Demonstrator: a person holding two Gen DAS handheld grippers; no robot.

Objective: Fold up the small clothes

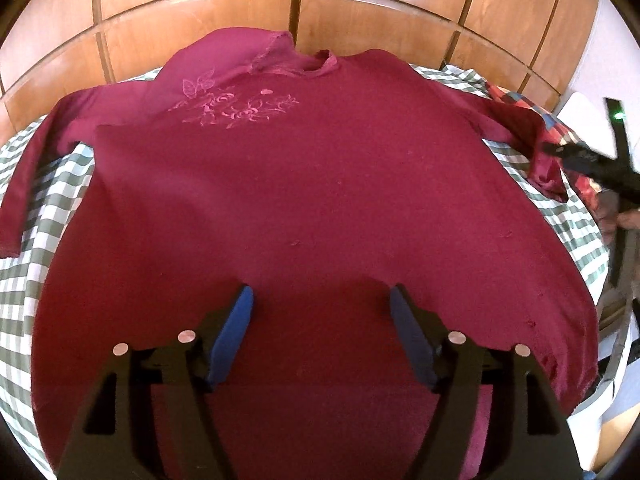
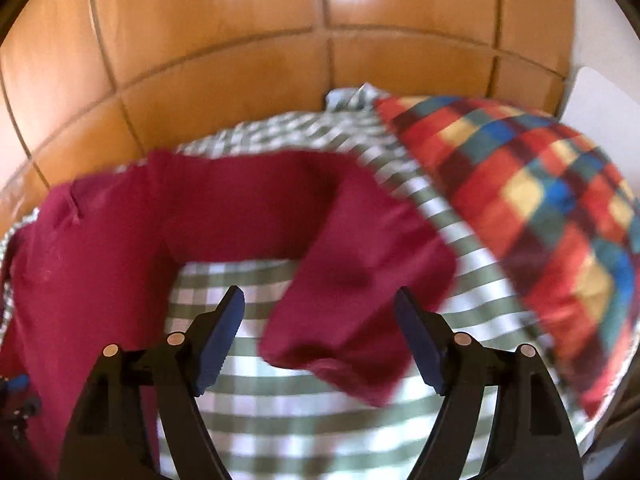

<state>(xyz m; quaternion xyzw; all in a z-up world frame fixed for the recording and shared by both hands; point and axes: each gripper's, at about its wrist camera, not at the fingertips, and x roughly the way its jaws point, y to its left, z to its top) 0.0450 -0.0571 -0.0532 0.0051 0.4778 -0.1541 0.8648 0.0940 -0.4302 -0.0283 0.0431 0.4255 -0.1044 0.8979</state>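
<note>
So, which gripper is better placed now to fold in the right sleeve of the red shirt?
The right gripper. It is open directly over the sleeve, whose cuff lies between its fingers. The left gripper is open over the shirt near the hem.

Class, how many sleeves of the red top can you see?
2. Left sleeve lies on the checked sheet; right sleeve lies near the plaid pillow.
</note>
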